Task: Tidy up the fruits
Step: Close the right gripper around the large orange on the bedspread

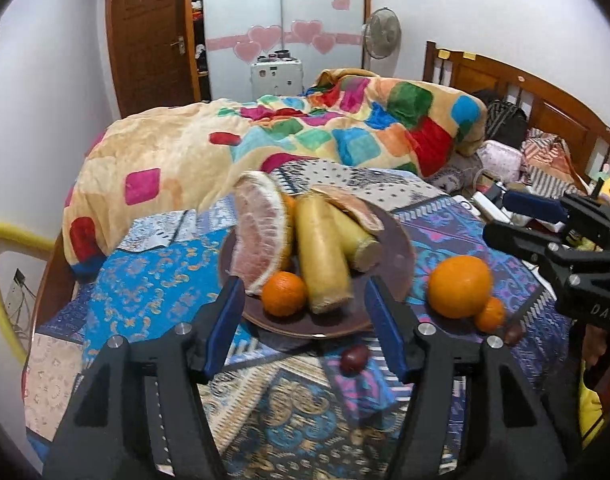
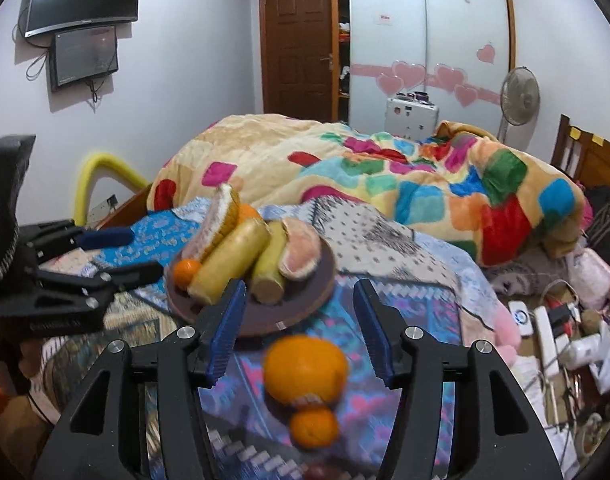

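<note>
A brown plate (image 1: 397, 248) (image 2: 305, 300) on the patterned bedspread holds two pomelo wedges (image 1: 261, 232), two yellow stalk pieces (image 1: 321, 256) and a small orange (image 1: 284, 294). A large orange (image 1: 459, 286) (image 2: 305, 368) and a small orange (image 1: 490, 314) (image 2: 314, 426) lie on the cloth right of the plate. A dark red fruit (image 1: 354, 358) lies in front of the plate, another (image 1: 514, 334) beside the small orange. My left gripper (image 1: 305, 320) is open and empty at the plate's near rim. My right gripper (image 2: 299, 320) is open and empty, above the large orange.
A colourful checked blanket (image 1: 305, 136) is heaped behind the plate. Clutter, cables and a power strip (image 2: 545, 336) lie right. The wooden headboard (image 1: 525, 92) stands at the far right. A yellow padded frame (image 1: 9, 272) is left of the bed.
</note>
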Tool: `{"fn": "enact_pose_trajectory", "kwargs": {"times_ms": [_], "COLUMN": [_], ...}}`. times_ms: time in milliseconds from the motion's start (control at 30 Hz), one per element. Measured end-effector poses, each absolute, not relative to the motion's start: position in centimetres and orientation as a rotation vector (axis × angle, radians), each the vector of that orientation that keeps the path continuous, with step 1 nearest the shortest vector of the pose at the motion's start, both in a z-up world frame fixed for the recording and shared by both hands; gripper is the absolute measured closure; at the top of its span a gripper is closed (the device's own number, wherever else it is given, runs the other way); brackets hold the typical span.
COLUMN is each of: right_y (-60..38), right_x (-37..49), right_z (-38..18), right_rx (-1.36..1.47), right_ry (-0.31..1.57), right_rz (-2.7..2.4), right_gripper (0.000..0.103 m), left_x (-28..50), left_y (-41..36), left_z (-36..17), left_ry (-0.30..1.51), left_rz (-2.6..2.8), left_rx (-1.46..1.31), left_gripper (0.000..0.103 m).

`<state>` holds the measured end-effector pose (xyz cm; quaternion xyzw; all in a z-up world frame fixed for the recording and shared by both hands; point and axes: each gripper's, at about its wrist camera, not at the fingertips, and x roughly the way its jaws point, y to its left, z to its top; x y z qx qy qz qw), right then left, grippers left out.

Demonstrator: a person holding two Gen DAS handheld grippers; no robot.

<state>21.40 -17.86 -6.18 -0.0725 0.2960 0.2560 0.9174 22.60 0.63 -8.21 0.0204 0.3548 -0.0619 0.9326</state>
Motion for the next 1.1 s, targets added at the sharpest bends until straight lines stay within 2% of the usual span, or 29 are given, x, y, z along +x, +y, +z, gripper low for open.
{"fn": "enact_pose_trajectory", "kwargs": {"times_ms": [367, 600, 700, 800, 1100], "right_y": [-20.9, -20.2, -19.3, -18.3, -16.9], "right_x": [19.3, 20.9, 21.8, 22.4, 22.8], "right_z": [-10.5, -11.7, -11.8, -12.1, -12.7], "right_rx": [-0.174, -0.145, -0.135, -0.141, -0.165], "right_ry": [0.708, 0.754, 0.767, 0.777, 0.798], "right_rz": [0.492, 0.518, 0.547, 0.572, 0.590], "right_gripper": [0.050, 0.050, 0.041, 0.038, 0.041], "left_x": [20.6, 20.6, 20.8, 21.1, 21.8], "left_y": [-3.5, -4.1, -3.8, -3.2, -2.7], "left_z": [-10.1, -11.7, -12.0, -12.3, -12.9], "left_ry": [0.779, 0.797, 0.797, 0.799, 0.810], "left_rz": [-0.206, -0.201, -0.194, -0.189, -0.179], "left_rx": [0.049, 0.074, 0.075, 0.071, 0.053], "left_gripper": [0.040, 0.040, 0.040, 0.040, 0.040]}}
